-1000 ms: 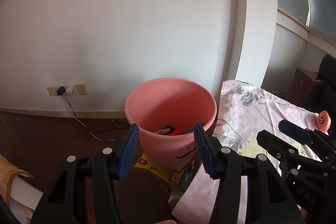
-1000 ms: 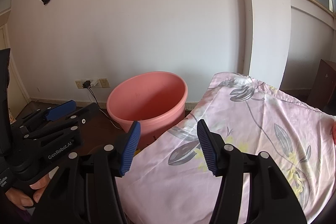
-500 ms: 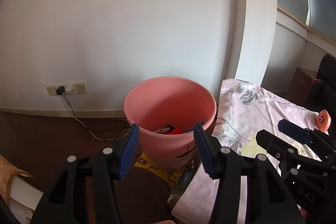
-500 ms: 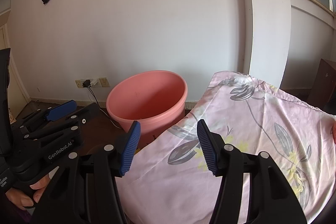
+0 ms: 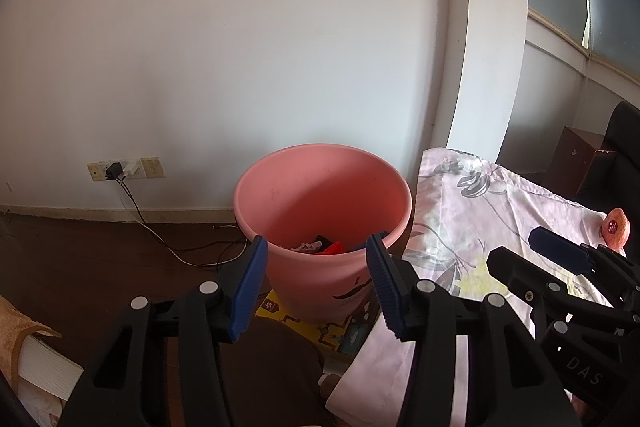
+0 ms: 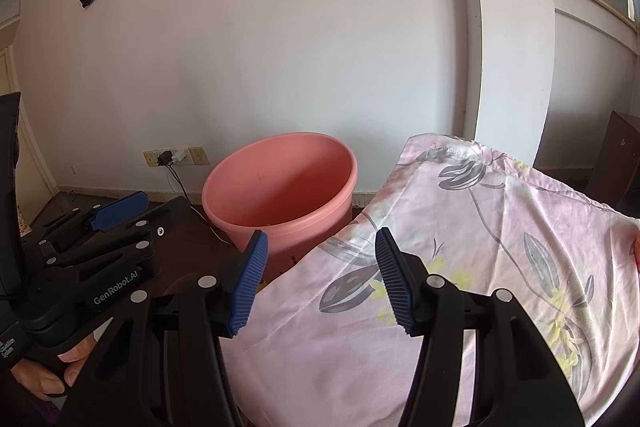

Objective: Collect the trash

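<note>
In the left wrist view, the left gripper [image 5: 314, 279] was spread wide with nothing between its blue pads, and it pointed straight at a pink bucket [image 5: 280, 187] standing on the dark floor [image 5: 80, 251] just ahead of the fingertips. Inside the bucket, at the bottom, lay a small heap of trash [image 5: 324, 247] in red, black and white. A yellow printed sheet [image 5: 316, 323] lay under the bucket's near side. To the right of the gripper spread a pink floral cloth [image 5: 480, 211], and on its far right edge sat a small orange-pink item [image 5: 614, 229], too small to identify. The right gripper [image 5: 560, 255] reached in from the right above the cloth. On the wall to the left of the gripper was a socket strip [image 5: 124, 169] with a plug and cables trailing to the floor. In the right wrist view, the right gripper [image 6: 318, 277] was likewise released, its pads wide apart and empty, hovering over the near part of the pink floral cloth [image 6: 500, 227]. The pink bucket [image 6: 280, 187] stood ahead and slightly left of the fingertips, beside the cloth's edge. The left gripper [image 6: 116, 211] showed at the left, held by a hand [image 6: 52, 371].
</note>
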A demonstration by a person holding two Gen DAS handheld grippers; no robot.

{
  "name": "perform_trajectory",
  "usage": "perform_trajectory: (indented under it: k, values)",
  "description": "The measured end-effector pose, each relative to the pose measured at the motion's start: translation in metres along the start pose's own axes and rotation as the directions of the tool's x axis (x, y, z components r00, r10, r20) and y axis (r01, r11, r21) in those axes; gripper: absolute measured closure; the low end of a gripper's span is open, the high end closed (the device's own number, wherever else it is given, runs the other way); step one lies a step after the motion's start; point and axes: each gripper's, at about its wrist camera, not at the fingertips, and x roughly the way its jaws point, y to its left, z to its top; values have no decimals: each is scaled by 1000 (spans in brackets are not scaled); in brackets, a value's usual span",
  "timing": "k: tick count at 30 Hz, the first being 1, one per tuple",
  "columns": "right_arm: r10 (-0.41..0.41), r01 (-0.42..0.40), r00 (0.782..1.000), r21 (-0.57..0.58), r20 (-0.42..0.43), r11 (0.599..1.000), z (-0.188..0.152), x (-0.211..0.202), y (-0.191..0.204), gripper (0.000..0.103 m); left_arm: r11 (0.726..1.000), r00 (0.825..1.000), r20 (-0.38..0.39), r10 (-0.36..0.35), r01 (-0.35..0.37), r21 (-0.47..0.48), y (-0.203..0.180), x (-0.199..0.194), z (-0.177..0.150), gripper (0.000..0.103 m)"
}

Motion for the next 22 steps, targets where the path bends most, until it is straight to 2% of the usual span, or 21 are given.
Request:
perform_trajectory:
  k: [22]
  values:
    - [2,-2,1000,5,-7,1000,-5,2,-2,46,1000,1000,-10,-1,1,5,0,5,0,52]
